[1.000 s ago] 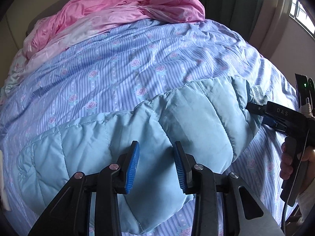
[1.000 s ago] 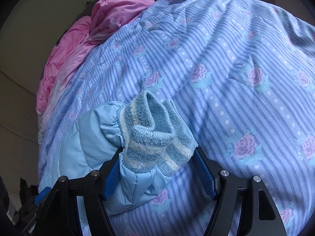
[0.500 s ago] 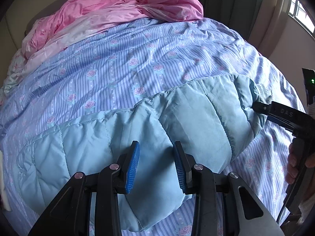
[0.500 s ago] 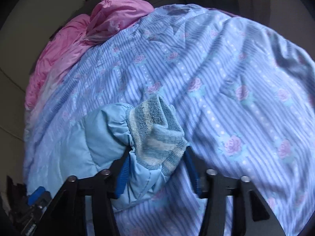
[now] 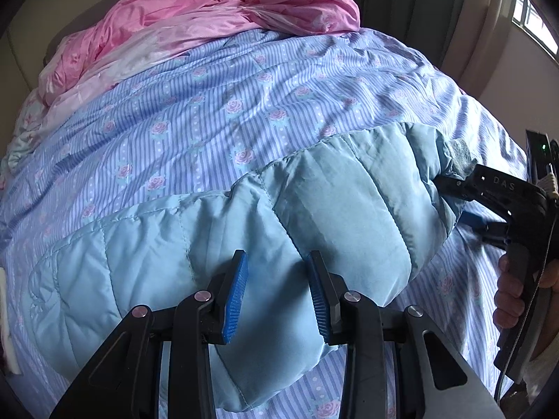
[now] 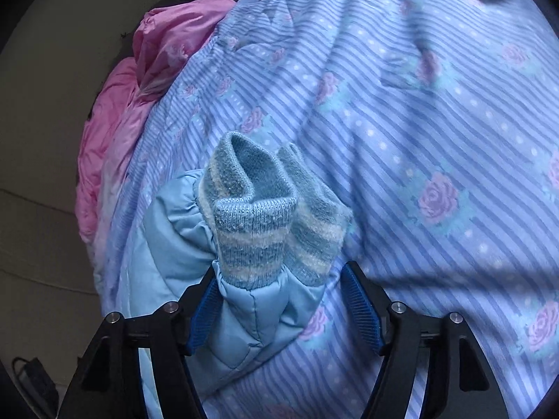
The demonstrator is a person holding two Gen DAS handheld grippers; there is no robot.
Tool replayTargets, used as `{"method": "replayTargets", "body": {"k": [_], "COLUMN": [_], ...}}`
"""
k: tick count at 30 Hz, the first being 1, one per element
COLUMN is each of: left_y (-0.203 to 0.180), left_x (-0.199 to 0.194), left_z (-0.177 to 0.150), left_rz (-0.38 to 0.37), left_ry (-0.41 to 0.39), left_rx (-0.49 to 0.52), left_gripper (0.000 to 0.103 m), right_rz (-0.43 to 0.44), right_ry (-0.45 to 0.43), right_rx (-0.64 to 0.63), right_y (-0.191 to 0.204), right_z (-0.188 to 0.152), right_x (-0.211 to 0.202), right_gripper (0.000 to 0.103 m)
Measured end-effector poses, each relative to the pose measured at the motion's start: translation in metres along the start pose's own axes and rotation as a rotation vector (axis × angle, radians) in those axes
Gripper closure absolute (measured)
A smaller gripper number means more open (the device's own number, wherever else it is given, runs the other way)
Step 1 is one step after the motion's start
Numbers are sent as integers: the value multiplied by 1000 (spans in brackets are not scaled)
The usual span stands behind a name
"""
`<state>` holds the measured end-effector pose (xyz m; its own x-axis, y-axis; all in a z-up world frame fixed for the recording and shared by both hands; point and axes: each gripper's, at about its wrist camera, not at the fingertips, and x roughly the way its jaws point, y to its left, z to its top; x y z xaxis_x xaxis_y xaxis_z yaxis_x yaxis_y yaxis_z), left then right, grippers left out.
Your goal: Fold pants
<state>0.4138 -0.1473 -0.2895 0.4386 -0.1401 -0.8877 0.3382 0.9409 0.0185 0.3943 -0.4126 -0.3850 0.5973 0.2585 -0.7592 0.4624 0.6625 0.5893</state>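
Note:
Light blue quilted pants (image 5: 216, 244) lie folded lengthwise across a striped floral bedspread (image 5: 244, 104). My left gripper (image 5: 277, 293) is open, its blue pads over the pants' middle, near their front edge. My right gripper (image 6: 284, 309) is open around the leg ends just below the striped knit cuffs (image 6: 265, 216); the pads stand apart from the fabric. It also shows in the left wrist view (image 5: 464, 202), at the pants' right end, held by a hand.
A crumpled pink quilt (image 5: 195, 24) lies at the head of the bed, also in the right wrist view (image 6: 139, 104). A curtain and window (image 5: 531, 17) stand at the far right. The bedspread stretches beyond the pants.
My right gripper closed partly around the cuffed leg ends, then opened wide again. The pants' right end shifted slightly. My left gripper stayed open in place.

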Motion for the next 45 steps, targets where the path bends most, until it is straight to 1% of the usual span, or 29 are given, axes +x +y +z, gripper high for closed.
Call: {"method": "replayTargets", "body": {"k": [1, 2, 4, 7, 9, 11, 14, 16, 18, 19, 20, 21, 25, 28, 30, 33, 37, 39, 40, 43, 45], "left_y": [0, -1, -2, -4, -4, -4, -3, 0, 0, 0, -1, -1, 0, -5, -5, -3, -5, -2, 1, 14, 26], "left_x": [0, 0, -1, -1, -1, -1, -2, -2, 0, 2, 4, 7, 23, 39, 47, 59, 67, 59, 50, 4, -25], "left_z": [1, 1, 3, 3, 3, 3, 4, 7, 11, 12, 14, 14, 11, 5, 5, 6, 8, 13, 16, 21, 22], "left_rz": [1, 2, -2, -2, -2, -5, -14, -36, -59, -60, -64, -79, -173, -193, -194, -206, -197, -207, -212, -214, -173], "left_ry": [0, -1, -4, -8, -12, -15, -27, -35, -31, -30, -30, -23, 38, 76, 91, 121, 152, 166, 157, 80, 58], "left_rx": [1, 3, 8, 9, 9, 5, -3, -14, -24, -24, -23, -27, -79, -88, -97, -111, -72, -75, -81, -91, -103], "left_gripper": [68, 68, 68, 68, 68, 68, 68, 73, 92, 95, 100, 101, 101, 101, 101, 101, 101, 101, 101, 101, 101], "right_rz": [-6, -20, -61, -145, -201, -237, -268, -280, -301, -314, -320, -322, -302, -268, -255, -255, -264, -294, -306, -299, -304], "right_ry": [-9, -12, -32, -97, -134, -150, -135, -136, -144, -153, -156, -162, -190, -207, -213, -230, -244, -253, -262, -270, -273], "right_rx": [-36, -53, -98, -220, -273, -290, -280, -283, -302, -313, -315, -306, -279, -298, -329, -416, -524, -571, -598, -623, -647], "right_y": [6, 9, 19, 40, 50, 54, 52, 52, 55, 56, 57, 56, 58, 68, 78, 102, 136, 149, 158, 175, 188], "right_z": [2, 4, 7, 3, 0, -2, -1, -1, -2, -2, -2, -1, 3, 3, 1, -7, -21, -27, -30, -35, -41], "right_x": [0, -1, -7, -25, -32, -34, -31, -34, -36, -39, -41, -45, -65, -81, -88, -95, -98, -99, -102, -113, -119], "right_gripper": [52, 53, 60, 63, 64, 65, 67, 68, 68, 68, 69, 69, 69, 70, 70, 70, 70, 70, 70, 70, 70]}}
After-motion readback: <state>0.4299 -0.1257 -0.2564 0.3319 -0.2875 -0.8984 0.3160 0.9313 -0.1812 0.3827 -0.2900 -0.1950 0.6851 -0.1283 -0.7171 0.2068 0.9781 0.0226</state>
